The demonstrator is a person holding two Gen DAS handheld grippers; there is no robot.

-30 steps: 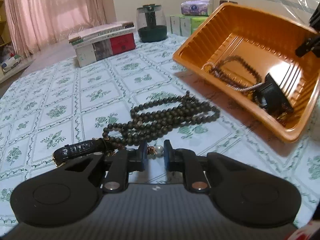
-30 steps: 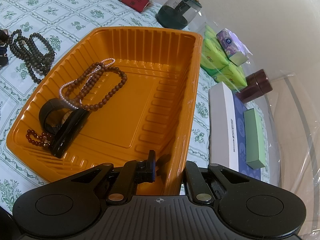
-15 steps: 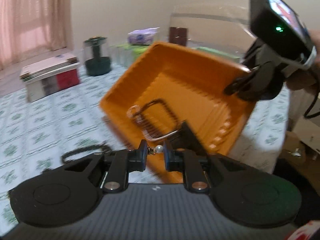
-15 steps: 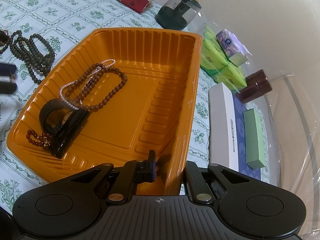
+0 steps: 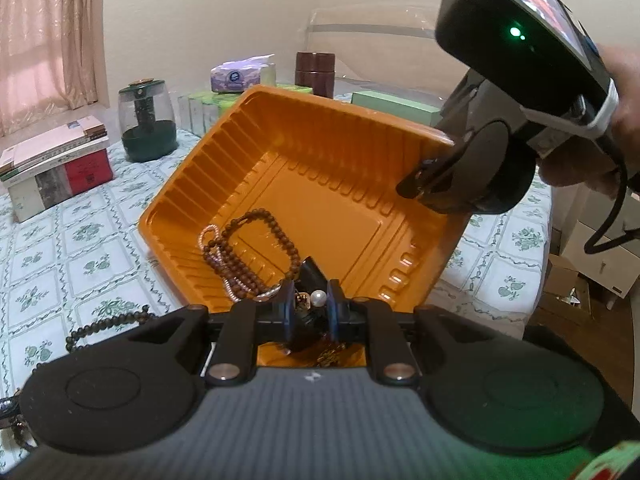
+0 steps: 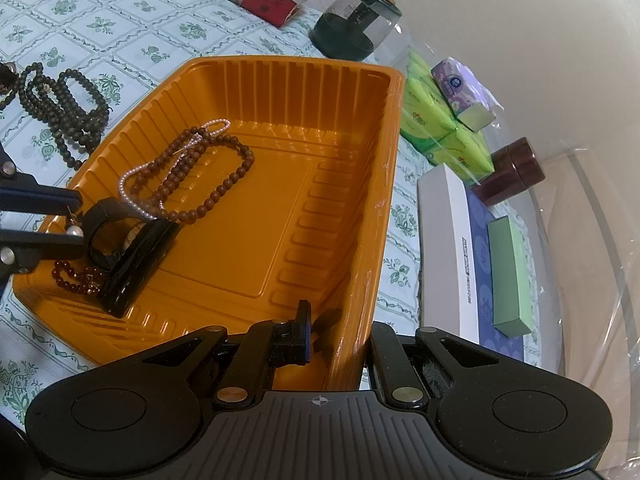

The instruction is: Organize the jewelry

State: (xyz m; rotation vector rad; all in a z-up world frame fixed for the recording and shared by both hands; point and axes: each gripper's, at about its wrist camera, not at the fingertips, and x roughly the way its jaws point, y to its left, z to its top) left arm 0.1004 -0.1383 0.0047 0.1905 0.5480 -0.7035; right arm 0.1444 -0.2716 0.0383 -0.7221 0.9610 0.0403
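Your left gripper [image 5: 307, 303] was clenched on a small pearl earring [image 5: 318, 298], low in the centre of the left wrist frame, just over the near rim of the orange tray [image 5: 332, 184]; in the right wrist frame the same gripper [image 6: 78, 216] entered from the left edge with the pearl [image 6: 74, 231] between its pads. Your right gripper [image 6: 340, 326] was clamped shut on the tray's side wall at the bottom centre, holding the tray tilted. Inside the tray lay a brown bead necklace [image 6: 200, 176], a thin pink pearl strand [image 6: 136, 188], a black bangle [image 6: 136, 256] and a dark red bead bracelet [image 6: 72, 280]; a dark bead necklace [image 6: 64, 108] lay on the floral tablecloth [image 6: 132, 36] at the upper left, beside the tray.
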